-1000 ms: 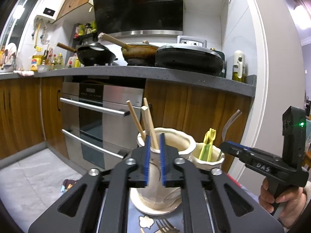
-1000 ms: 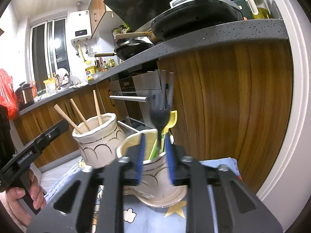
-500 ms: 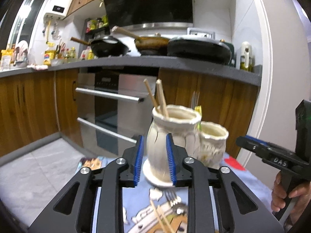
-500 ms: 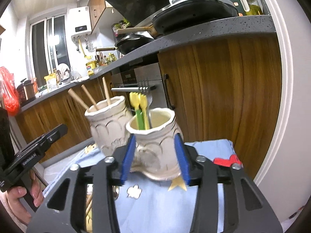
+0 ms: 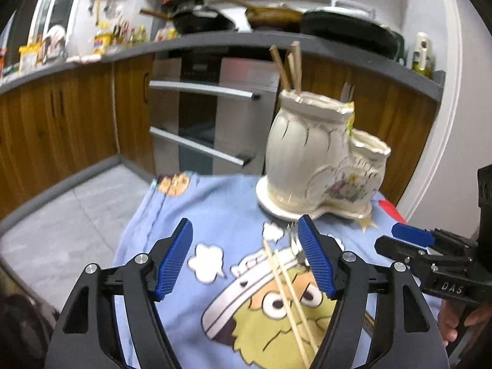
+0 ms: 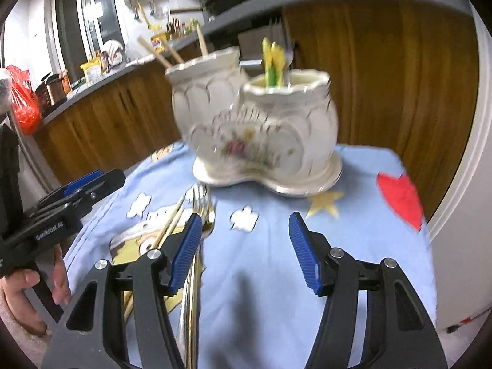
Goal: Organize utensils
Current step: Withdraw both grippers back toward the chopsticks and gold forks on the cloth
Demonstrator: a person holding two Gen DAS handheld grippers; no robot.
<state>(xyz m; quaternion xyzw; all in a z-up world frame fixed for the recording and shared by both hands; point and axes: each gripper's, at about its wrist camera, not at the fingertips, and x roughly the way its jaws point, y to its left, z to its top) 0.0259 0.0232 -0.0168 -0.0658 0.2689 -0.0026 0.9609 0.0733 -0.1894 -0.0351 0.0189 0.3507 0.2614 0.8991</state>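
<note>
Where blur smears them, forks (image 6: 203, 203) hide behind chopsticks (image 6: 172, 224).

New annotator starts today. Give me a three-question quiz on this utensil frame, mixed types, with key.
1. True or false: the loose chopsticks lie on the blue cloth, not in the ceramic holder.
2. Multiple choice: which cup of the holder has the yellow-green utensils? A) the taller cup with the upright chopsticks B) the shorter cup C) neither
3. Fill in: between the pads of the left gripper and the right gripper, both with jaws opening, there is ____.

Key: 1 true. 2 B. 3 nothing gripped; only cloth, with chopsticks and forks lying loose on it.
</note>
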